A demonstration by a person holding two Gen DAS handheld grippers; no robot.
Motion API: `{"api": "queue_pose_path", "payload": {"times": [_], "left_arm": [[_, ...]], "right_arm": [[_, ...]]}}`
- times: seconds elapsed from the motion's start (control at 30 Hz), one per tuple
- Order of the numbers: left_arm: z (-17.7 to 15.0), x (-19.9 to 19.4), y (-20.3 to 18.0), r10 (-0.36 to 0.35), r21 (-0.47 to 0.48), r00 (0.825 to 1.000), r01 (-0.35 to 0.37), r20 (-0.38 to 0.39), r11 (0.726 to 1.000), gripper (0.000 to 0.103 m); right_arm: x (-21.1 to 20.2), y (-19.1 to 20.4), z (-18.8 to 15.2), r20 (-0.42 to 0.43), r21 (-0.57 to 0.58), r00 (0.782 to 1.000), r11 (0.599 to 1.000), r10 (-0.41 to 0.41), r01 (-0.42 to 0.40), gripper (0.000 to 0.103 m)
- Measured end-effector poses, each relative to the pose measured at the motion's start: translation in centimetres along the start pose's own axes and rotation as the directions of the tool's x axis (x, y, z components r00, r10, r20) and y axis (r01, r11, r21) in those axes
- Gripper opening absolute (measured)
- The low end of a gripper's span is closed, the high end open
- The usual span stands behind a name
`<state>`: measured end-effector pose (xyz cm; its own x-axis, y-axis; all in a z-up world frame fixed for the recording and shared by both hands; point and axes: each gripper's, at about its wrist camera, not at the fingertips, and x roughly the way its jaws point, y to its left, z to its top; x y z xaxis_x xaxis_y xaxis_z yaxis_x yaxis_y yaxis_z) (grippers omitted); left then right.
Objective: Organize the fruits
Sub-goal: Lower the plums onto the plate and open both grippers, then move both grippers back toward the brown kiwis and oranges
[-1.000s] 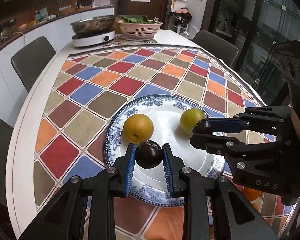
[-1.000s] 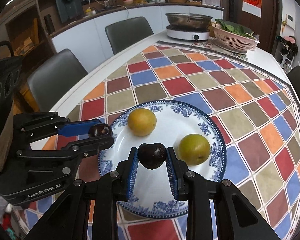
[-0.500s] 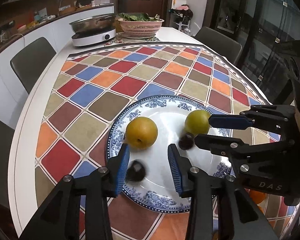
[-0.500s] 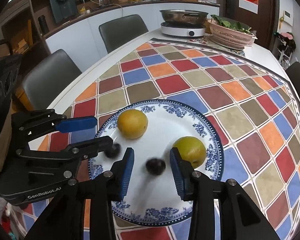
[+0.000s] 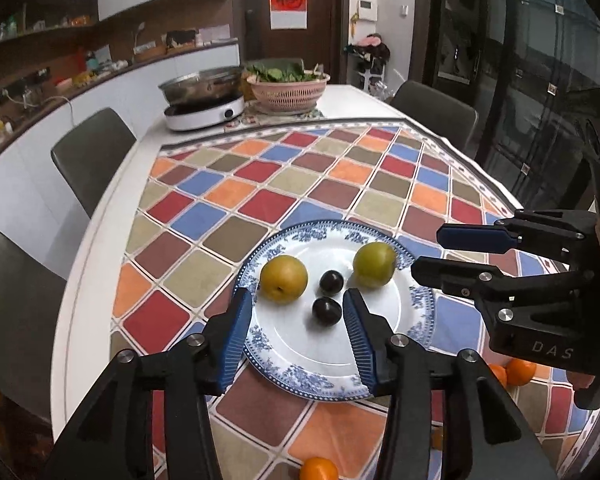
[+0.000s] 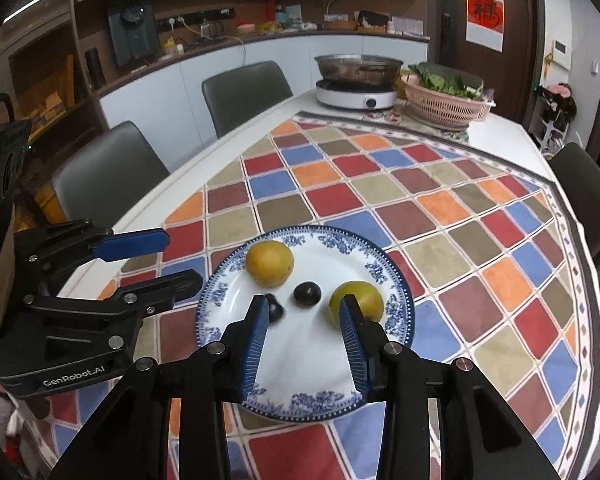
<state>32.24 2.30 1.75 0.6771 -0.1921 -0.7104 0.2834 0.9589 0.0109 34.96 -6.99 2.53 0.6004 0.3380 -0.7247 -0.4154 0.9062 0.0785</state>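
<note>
With four fruits gathered on the plate (image 5: 384, 384) at the table's near end, both grippers hang empty above it: left gripper (image 5: 297, 320) fingers spreading wider, right gripper (image 6: 303, 326) fingers parted, clear of both plums (image 5: 327, 311).
</note>
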Motion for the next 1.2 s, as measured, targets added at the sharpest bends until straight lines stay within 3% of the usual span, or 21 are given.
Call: {"api": "queue_pose_path", "payload": {"times": [0.1, 0.3, 0.4, 0.67, 0.77, 1.2], "left_arm": [[-0.2, -1.8, -0.7, -0.003, 0.003, 1.000, 0.003, 0.029, 1.000, 0.054], [-0.8, -5.4, -2.4, 0.007, 0.016, 0.996, -0.008, 0.087, 1.000, 0.060], [-1.4, -7.3, -2.9, -0.003, 0.007, 0.992, 0.002, 0.124, 1.000, 0.060], [-2.8, -11.6, -4.4, 0.007, 0.008, 0.981, -0.009, 0.191, 1.000, 0.067], [-3.8, -12.4, -4.8, 0.008, 0.010, 0.980, -0.010, 0.199, 1.000, 0.069], [-8.4, -12.8, -5.9, -0.007, 0.017, 0.989, 0.005, 0.145, 1.000, 0.074]], "right_arm": [[-1.8, 0.3, -0.4, 0.025, -0.003, 1.000, 1.000, -0.002, 0.002, 0.038], [-5.2, 0.8, -1.5, 0.068, 0.007, 0.998, 1.000, 0.001, -0.002, 0.038], [-6.6, 1.0, -2.0, 0.082, 0.013, 0.997, 1.000, 0.001, -0.002, 0.046], [-10.9, 2.2, -3.6, 0.138, 0.008, 0.990, 1.000, -0.020, 0.019, 0.046], [-12.1, 2.5, -4.5, 0.153, 0.020, 0.988, 0.999, -0.032, 0.029, 0.055], [-13.4, 3.8, -9.2, 0.105, 0.034, 0.992, 0.997, -0.070, 0.067, 0.055]]}}
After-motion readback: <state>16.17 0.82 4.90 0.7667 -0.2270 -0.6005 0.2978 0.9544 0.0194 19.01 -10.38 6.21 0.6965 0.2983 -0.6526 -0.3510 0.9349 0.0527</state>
